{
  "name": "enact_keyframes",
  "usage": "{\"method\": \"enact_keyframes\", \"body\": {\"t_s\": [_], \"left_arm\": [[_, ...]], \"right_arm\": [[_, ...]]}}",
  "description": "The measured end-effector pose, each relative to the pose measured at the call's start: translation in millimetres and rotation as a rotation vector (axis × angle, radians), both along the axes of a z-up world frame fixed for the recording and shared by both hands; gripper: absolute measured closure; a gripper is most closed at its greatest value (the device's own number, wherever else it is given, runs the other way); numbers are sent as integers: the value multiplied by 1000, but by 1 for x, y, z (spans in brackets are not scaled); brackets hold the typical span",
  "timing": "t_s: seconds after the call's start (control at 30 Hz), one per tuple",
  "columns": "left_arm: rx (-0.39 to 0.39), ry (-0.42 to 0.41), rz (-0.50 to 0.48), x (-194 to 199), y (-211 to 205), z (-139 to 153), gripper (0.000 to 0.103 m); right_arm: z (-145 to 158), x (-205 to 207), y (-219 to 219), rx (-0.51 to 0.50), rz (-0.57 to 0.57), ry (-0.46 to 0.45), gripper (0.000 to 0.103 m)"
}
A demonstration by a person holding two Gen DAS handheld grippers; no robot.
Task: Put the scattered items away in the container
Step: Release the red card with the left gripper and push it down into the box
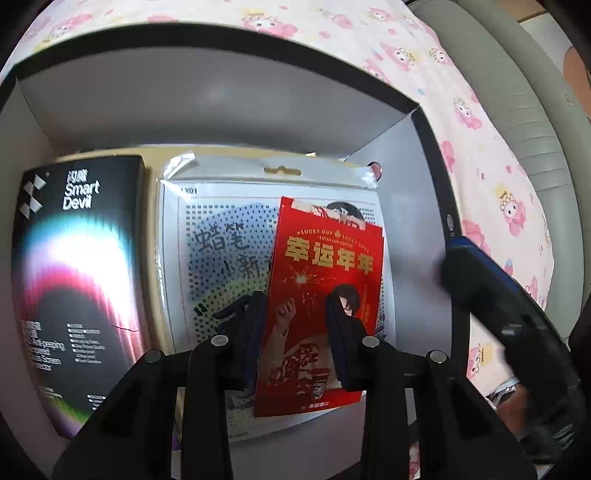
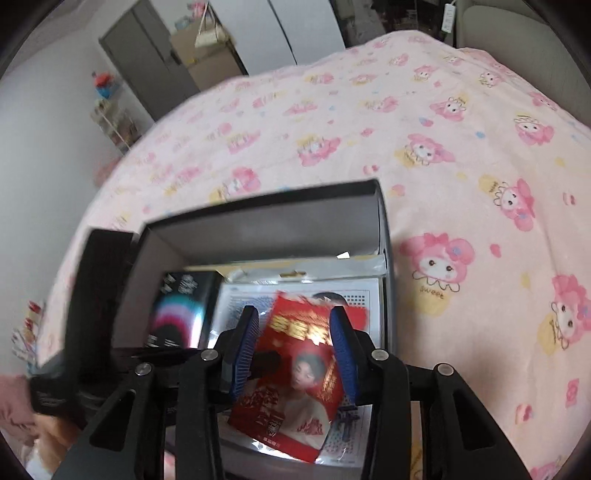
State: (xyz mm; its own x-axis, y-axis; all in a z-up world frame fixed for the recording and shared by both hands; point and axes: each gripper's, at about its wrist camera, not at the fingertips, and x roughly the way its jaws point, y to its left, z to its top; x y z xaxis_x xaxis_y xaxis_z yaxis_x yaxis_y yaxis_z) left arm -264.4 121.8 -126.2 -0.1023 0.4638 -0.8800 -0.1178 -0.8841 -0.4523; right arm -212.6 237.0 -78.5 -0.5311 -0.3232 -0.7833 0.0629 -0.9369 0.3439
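Open box (image 1: 221,96) on a pink bedsheet (image 1: 480,155). Inside, from 9 o'clock: black carton (image 1: 77,258), clear packet (image 1: 221,229), red envelope (image 1: 321,280) atop the packet. Left claw (image 1: 295,321) stands spread, fingers flanking the envelope, which lies flat. Right claw (image 2: 295,350) likewise spread above the envelope, pinching nothing.

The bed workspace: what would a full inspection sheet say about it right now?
Surface: pink cartoon bedsheet.
Job's things: grey box holds black carton, clear bag, and red packet on top.
Clutter: blurred small items at the sheet's edge.
Grippers: left gripper straddles red packet, grip unclear; right gripper open above it.
Cables: white power strip, probably.
Surroundings: grey cabinet, cardboard boxes.
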Motion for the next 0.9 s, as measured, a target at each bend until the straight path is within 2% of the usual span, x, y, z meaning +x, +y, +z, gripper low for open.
{"method": "enact_keyframes", "body": {"t_s": [0.13,0.23,0.33,0.43,0.5,0.57,0.6,0.7,0.83,0.9], "left_arm": [[-54,47,108,-14,-15,7,72],[-92,13,112,-24,-7,2,72],[-124,-9,76,0,-8,2,72],[-50,-71,60,22,-8,-1,71],[-40,-57,58,32,-6,0,71],[59,-114,47,36,-4,-5,71],[110,-150,43,37,-1,-9,67],[79,-99,24,42,1,-1,67],[75,-28,79,47,-14,14,67],[75,-32,78,52,-15,14,67]], "right_arm": [[10,3,22,-44,-80,48,66],[2,-3,32,-58,-122,8,66],[-4,-6,34,-71,-119,-19,66],[-6,-7,32,-73,-109,-40,66],[-7,-7,30,-70,-99,-45,66],[-8,-6,29,-76,-91,-50,66],[-9,-6,29,-78,-89,-52,66],[-10,-6,29,-82,-87,-59,66],[-12,-6,31,-82,-94,-64,66],[-12,-8,29,-71,-93,-63,66]]}}
